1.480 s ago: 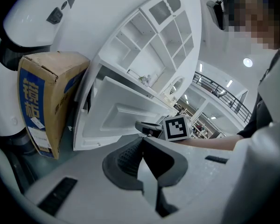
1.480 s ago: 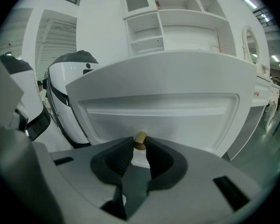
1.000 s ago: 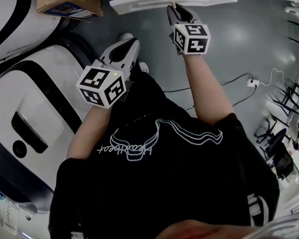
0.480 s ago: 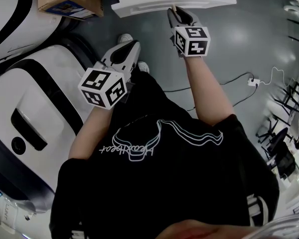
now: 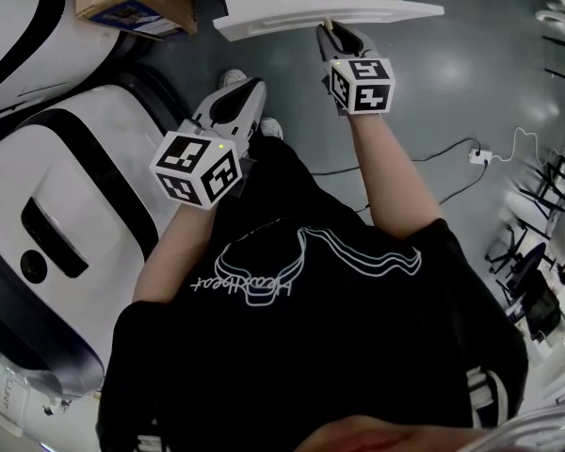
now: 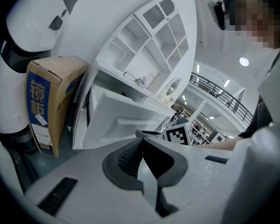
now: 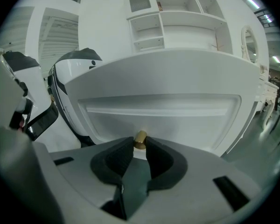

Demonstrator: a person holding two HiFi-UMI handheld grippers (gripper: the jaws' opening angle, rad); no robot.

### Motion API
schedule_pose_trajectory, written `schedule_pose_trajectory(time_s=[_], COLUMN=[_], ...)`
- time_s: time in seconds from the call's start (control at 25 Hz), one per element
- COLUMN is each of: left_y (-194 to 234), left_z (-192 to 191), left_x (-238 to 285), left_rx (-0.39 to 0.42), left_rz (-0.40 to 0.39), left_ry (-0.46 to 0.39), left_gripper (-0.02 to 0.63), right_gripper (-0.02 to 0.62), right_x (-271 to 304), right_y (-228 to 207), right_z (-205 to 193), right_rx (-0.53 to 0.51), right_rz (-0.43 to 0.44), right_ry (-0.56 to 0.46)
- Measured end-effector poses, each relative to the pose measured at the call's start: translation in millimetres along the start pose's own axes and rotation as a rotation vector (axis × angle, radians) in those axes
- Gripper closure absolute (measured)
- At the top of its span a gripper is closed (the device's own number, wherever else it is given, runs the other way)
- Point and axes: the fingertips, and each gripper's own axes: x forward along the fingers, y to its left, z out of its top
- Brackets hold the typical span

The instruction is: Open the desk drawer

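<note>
At centre left we hold our left gripper (image 5: 237, 100) idle, jaws pressed together on nothing, clear of the pull; at top centre the drawer (image 5: 301, 12) seems already partly out; just right of it, our right gripper (image 5: 339, 36) pinches the brass knob (image 7: 140, 138), ready to draw the front toward us.

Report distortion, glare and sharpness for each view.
Head view: sharp, soft light glare on the grey floor. Left gripper view: strong fisheye bends the white desk. Right gripper view: fisheye bows the drawer front; brass knob sharp in the right tongs.
</note>
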Motion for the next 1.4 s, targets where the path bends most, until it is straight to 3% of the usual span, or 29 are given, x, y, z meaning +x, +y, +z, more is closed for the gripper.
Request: schedule_pose_trajectory(time_s=[0.72, 1.08, 1.4], left_y=[2, 6, -19], left_z=[4, -1, 6], left_x=[-21, -33, -59], left_rx=[-0.004, -0.013, 0.020], left_rz=[0.035, 0.053, 0.009], left_ry=[-0.028, -0.019, -0.031], left_gripper=[0.603, 0.603, 0.603], right_gripper=[0.503, 0.351, 0.339], right_x=[-1, -15, -102], right_y=[0, 7, 32], right_z=[0, 5, 42], right_rx=[0.008, 0.063, 0.092], right_rz=[-0.011, 0.030, 0.082], right_ry=[-0.001, -0.068, -0.205])
